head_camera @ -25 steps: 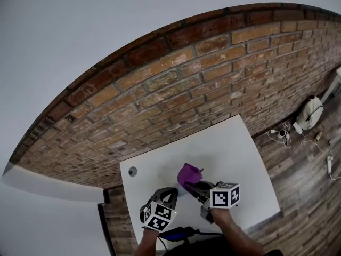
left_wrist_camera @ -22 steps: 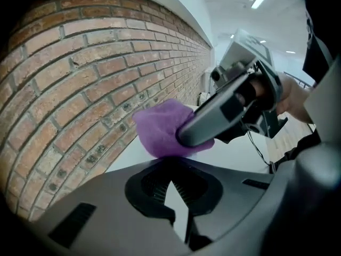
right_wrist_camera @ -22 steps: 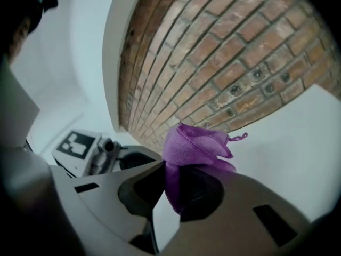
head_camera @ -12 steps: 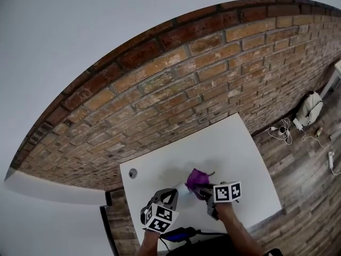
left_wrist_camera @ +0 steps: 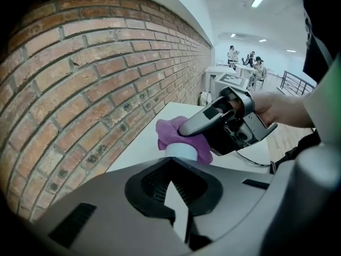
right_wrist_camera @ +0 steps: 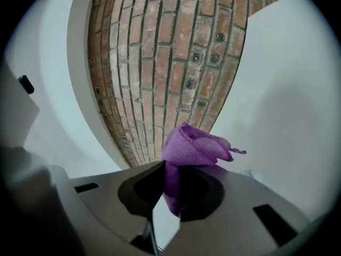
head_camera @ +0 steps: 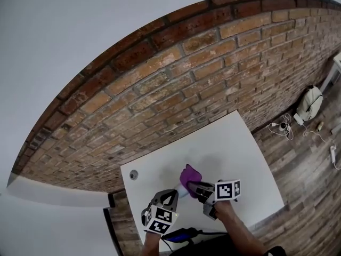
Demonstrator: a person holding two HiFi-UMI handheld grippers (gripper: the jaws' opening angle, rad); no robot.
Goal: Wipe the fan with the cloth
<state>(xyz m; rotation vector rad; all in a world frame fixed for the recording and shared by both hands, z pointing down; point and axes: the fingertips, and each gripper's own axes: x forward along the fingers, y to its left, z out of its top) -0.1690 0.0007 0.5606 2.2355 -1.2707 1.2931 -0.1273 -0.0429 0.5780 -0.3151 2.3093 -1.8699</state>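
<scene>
Tabletop wide beyond cloth

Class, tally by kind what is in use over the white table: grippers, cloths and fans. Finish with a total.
Grippers: 2 (left gripper, right gripper)
Cloths: 1 (purple cloth, in the right gripper's jaws)
Fans: 1 (white fan, partly under the cloth)
Total: 4
</scene>
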